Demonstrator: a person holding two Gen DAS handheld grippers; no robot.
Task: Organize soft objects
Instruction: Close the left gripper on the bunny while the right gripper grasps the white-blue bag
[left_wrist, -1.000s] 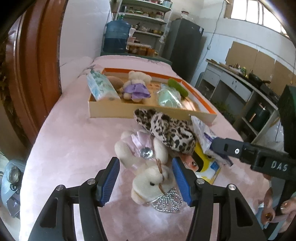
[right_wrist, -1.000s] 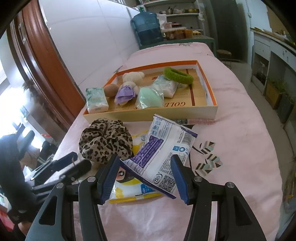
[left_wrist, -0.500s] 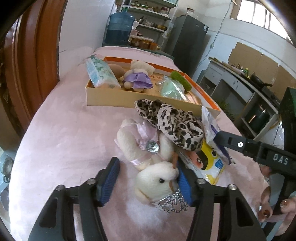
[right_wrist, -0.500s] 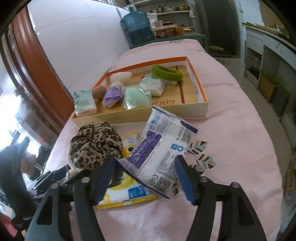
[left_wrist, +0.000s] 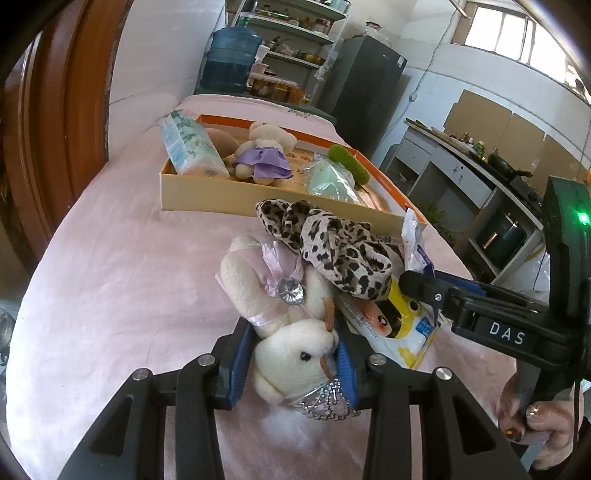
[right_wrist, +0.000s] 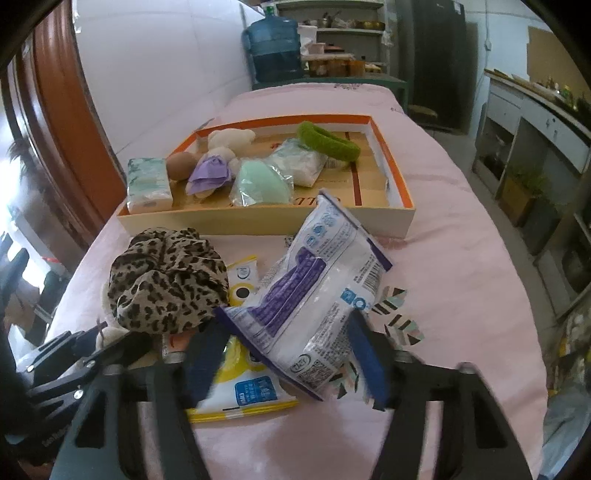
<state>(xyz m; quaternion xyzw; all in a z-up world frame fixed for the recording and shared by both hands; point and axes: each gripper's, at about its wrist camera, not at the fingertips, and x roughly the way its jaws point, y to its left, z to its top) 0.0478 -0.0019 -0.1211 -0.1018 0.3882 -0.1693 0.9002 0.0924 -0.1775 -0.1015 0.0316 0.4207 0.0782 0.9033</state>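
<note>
Left gripper (left_wrist: 291, 363) just closing, blue pads squeezing plush rabbit (left_wrist: 295, 360) at its head, on pink cover before box (left_wrist: 258, 197). Soft, light, squashy: head grip seems sound. Right gripper (right_wrist: 286, 360) closing around crinkly white packet (right_wrist: 317, 295); contact unclear, likely slippery.

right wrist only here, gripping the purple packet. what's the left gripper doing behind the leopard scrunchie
Observer: The left gripper has just been closing. Its blue pads now touch both sides of a cream plush bunny's head.
Operator: anything loose on the bunny
Observer: A silver tiara sits on its head, at the near edge, next to the right-hand pad.
Operator: scrunchie clear of it?
Observer: No, the leopard scrunchie lies against the bunny's body.
</note>
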